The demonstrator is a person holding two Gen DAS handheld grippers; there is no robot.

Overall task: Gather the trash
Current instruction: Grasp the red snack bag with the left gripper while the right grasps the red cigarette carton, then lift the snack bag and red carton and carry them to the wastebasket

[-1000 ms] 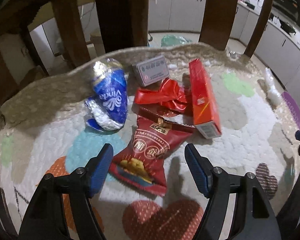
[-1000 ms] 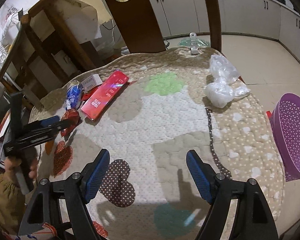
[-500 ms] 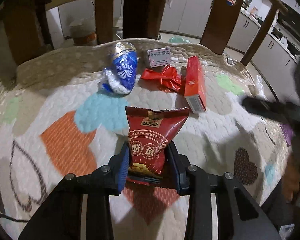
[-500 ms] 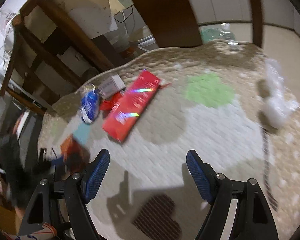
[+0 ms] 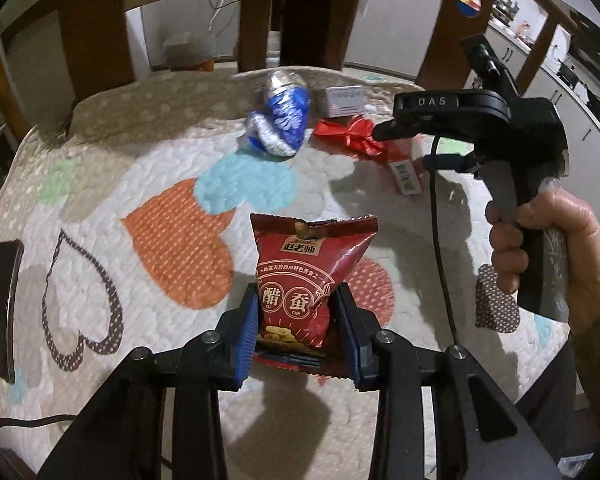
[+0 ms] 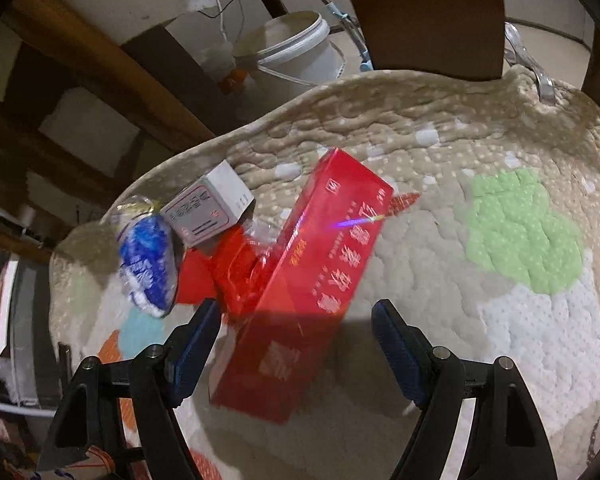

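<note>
Left tongs [image 5: 298,326] clamped, right tongs [image 6: 296,338] spread wide (both angled downward).

My table [image 5: 100,184] has a soft quilt [image 6: 480,280] on it, tan at the edge and white in the middle, with hearts and blobs in orange, blue and green. Brown wooden chairs [image 5: 92,32] stand around it. Behind them I see a pale floor [image 5: 380,72] and a row of light cabinets [image 5: 404,20] along the wall. A white bucket [image 6: 288,52] sits on the floor by a chair. The far counter is blurry, maybe with kitchen things on it.
</note>
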